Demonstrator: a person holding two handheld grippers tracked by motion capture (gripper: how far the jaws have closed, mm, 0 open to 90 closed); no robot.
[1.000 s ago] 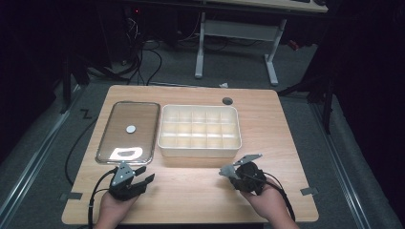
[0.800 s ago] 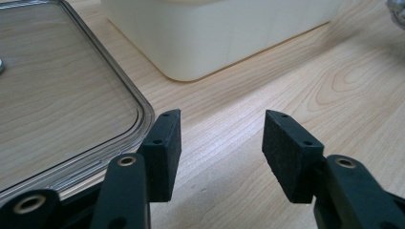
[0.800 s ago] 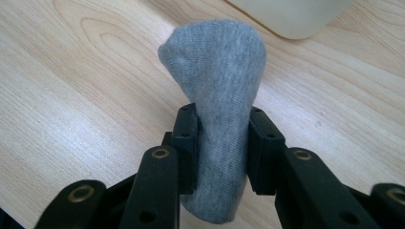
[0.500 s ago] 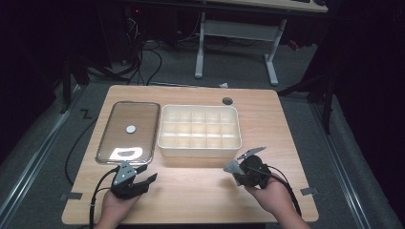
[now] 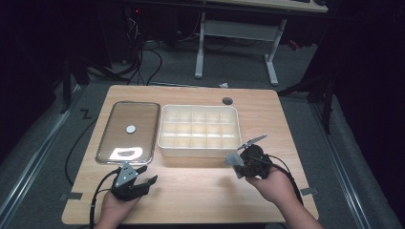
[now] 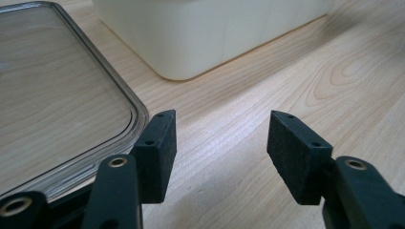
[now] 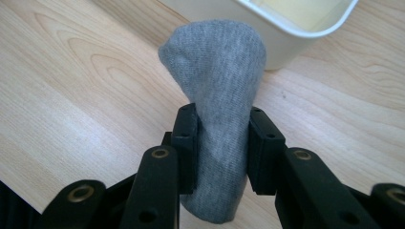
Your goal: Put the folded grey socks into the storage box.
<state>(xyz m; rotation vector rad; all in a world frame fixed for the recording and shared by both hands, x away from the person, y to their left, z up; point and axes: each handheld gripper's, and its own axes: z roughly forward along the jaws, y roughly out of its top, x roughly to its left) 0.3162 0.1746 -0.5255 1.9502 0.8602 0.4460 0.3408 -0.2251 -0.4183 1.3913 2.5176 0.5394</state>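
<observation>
Change since earlier frame: right hand-held gripper (image 5: 244,155) is seen lifted and brought nearer the front wall of the cream box (image 5: 199,128); left hand-held gripper (image 5: 135,180) is seen almost where it was.
Bench layout: on the wooden bench (image 5: 200,191), the divided cream box is set near the centre; a clear lid (image 5: 129,130) is laid flat just beside it at 9 o'clock.
Task thing: a grey sock (image 7: 217,114), rolled or bunched, is held in the right hand-held gripper at about 5 o'clock on the bench, just off the box's near right corner, clear of its rim.
Handling: the sock is judged soft, light and easily squashed; no breakage is expected. Slipping is judged unlikely on knit fabric, though a loose end may be left dangling.
Where to take hold: the middle of the bundle is judged best, so that the layers are pinched together; this is where it is gripped now.
Right hand-held gripper: the jaws are closed most of the way, clamped on the sock, with fabric bulging above and below the pads (image 7: 186,138).
Left hand-held gripper: the jaws are spread wide and nothing is held; it is kept low at 7 o'clock, one pad (image 6: 155,152) near the lid's front corner; contact cannot be told.
</observation>
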